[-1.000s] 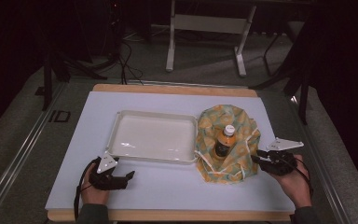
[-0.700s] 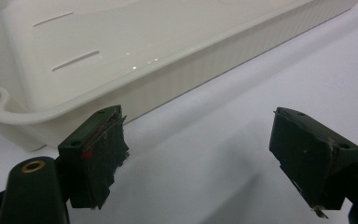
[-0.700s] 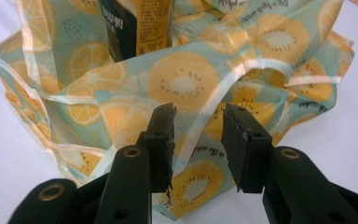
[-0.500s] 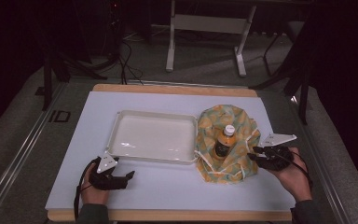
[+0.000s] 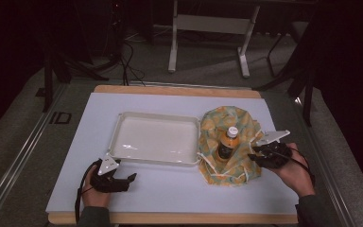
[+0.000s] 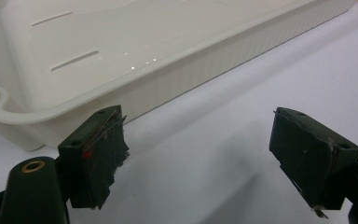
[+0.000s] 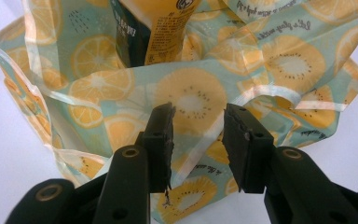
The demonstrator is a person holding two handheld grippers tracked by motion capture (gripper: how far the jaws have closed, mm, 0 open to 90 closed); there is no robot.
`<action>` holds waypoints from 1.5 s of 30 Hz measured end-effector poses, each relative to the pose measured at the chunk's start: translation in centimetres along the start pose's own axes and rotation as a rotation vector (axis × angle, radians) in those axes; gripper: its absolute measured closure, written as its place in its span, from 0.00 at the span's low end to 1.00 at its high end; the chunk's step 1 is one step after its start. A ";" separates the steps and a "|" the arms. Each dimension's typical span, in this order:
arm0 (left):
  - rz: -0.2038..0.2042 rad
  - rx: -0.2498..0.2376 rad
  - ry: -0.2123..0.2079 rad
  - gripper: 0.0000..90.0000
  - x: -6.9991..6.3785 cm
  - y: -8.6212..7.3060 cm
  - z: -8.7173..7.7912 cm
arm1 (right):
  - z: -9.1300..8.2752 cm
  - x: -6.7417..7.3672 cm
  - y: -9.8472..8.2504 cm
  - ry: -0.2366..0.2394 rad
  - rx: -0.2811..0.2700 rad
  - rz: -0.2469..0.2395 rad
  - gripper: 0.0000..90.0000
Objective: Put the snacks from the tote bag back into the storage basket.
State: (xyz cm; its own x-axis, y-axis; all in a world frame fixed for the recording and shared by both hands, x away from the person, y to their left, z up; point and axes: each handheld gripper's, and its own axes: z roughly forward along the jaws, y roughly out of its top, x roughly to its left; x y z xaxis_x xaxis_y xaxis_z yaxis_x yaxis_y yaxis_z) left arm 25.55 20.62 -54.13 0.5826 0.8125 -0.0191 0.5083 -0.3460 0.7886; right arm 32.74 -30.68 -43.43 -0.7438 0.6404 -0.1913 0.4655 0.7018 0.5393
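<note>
Facing the right edge of the bag (image 5: pixel 227 146), the right gripper (image 5: pixel 254 156) has the cloth directly ahead of its jaws and touching or nearly touching their tips. In the right gripper view its jaws (image 7: pixel 198 140) stand partly open, with a fold of printed cloth lying in or just behind the gap; whether the fold is already between the pads cannot be told, and nothing is pinched. The bag lies on the tabletop (image 5: pixel 170 189) at right, just beside the right wall of the tray (image 5: pixel 116 137), with its mouth spread wide. A bottle (image 5: pixel 227 143) stands upright inside it, cap uppermost, so its long axis is vertical and rises well above the slumped cloth. The right hand is plainly the nearer one; any grasp on the bag's rim or handle would fall to it.

The left gripper (image 5: pixel 131 178) rests near the near left corner of the tray, well apart from the bag. Its jaws (image 6: pixel 214 154) are wide open and empty, pointing along the tray's near wall.

The bag is thin fabric printed with orange and kiwi slices on a pale green ground, edged with pale binding; it looks limp and likely to bunch when pulled. The bottle holds orange liquid, with a dark label and a white cap. The tray is white, shallow and empty.
</note>
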 end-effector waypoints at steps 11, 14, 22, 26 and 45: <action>0.001 0.002 -0.001 0.21 0.0 0.0 0.0 | -0.4 -0.3 1.4 0.011 0.029 -0.038 0.69; 0.000 0.002 -0.001 0.21 0.0 0.0 0.0 | -0.5 -0.3 1.8 0.010 0.039 -0.049 0.69; -0.001 0.002 -0.002 0.21 0.0 0.0 0.0 | -0.5 -0.5 2.8 0.022 0.062 -0.074 0.68; -0.002 0.002 -0.003 0.21 0.0 0.0 0.0 | -0.6 -0.4 3.2 0.041 0.058 -0.084 0.67; -0.005 0.001 -0.004 0.21 0.1 0.0 0.0 | -0.8 -0.5 5.4 0.063 0.125 -0.173 0.67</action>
State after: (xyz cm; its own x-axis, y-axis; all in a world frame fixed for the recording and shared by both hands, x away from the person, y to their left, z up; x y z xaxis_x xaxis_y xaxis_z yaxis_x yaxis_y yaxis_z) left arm 25.61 20.67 -54.14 0.5829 0.8121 -0.0254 0.5118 -0.3427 0.7878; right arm 35.25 -27.51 -39.73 -0.8447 0.4887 -0.2181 0.3810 0.8354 0.3963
